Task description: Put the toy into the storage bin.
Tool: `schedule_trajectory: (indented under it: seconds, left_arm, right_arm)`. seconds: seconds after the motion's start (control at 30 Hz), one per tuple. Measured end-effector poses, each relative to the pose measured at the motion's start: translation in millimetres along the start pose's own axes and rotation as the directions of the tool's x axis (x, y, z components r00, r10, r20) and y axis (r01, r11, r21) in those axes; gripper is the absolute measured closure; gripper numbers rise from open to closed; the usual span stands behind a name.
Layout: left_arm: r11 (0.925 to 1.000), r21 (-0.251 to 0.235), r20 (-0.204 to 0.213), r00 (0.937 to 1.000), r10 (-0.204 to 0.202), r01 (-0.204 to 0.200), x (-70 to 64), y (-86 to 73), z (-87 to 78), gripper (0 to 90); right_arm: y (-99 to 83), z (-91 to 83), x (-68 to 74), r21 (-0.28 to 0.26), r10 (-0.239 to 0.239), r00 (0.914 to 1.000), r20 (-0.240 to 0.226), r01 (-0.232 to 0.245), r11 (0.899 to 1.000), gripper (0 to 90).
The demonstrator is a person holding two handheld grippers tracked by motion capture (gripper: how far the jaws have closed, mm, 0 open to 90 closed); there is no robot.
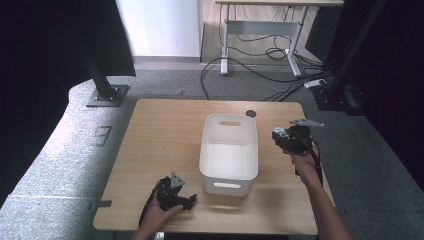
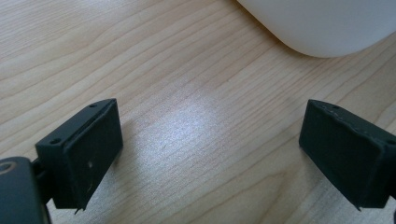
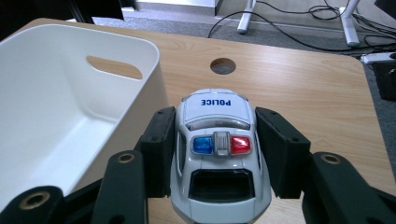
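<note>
right gripper [image 3: 217, 154]: clamped on toy police car [image 3: 217, 140] by both flanks, raised beside white bin [image 1: 229, 150], likely for drop-in | left gripper [image 2: 210, 154]: spread wide, empty, parked low on table [image 1: 165, 130] near bin corner

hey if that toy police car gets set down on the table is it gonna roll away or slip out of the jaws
The toy police car looks like hard glossy plastic, so it could slip in a loose grip. The right gripper has its jaws flat against both sides, which probably holds. If its wheels turn, it may roll on the smooth table.
</note>
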State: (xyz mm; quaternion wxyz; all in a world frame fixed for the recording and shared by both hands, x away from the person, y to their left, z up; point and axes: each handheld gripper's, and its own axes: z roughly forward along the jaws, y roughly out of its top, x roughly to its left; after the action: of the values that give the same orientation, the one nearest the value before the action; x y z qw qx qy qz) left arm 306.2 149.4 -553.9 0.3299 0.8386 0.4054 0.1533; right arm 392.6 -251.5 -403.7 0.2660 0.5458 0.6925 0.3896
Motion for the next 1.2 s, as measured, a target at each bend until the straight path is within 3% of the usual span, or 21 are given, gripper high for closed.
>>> schedule_trajectory:
  seconds: [0.3, 1.2]
  left_arm:
    - [1.0000, 0.000, 0.000, 1.0000, 0.000, 0.000, 0.0, 0.0, 0.0, 6.2]
    - [1.0000, 0.000, 0.000, 1.0000, 0.000, 0.000, 0.0, 0.0, 0.0, 6.2]
  right_arm:
    - [4.1, -0.6, 5.1, -0.014, 0.013, 0.9997, -0.022, -0.013, 1.000, 50.0]
    - [22.9, -11.3, 33.1, -0.051, -0.032, 0.9970, -0.071, 0.028, 0.998, 50.0]
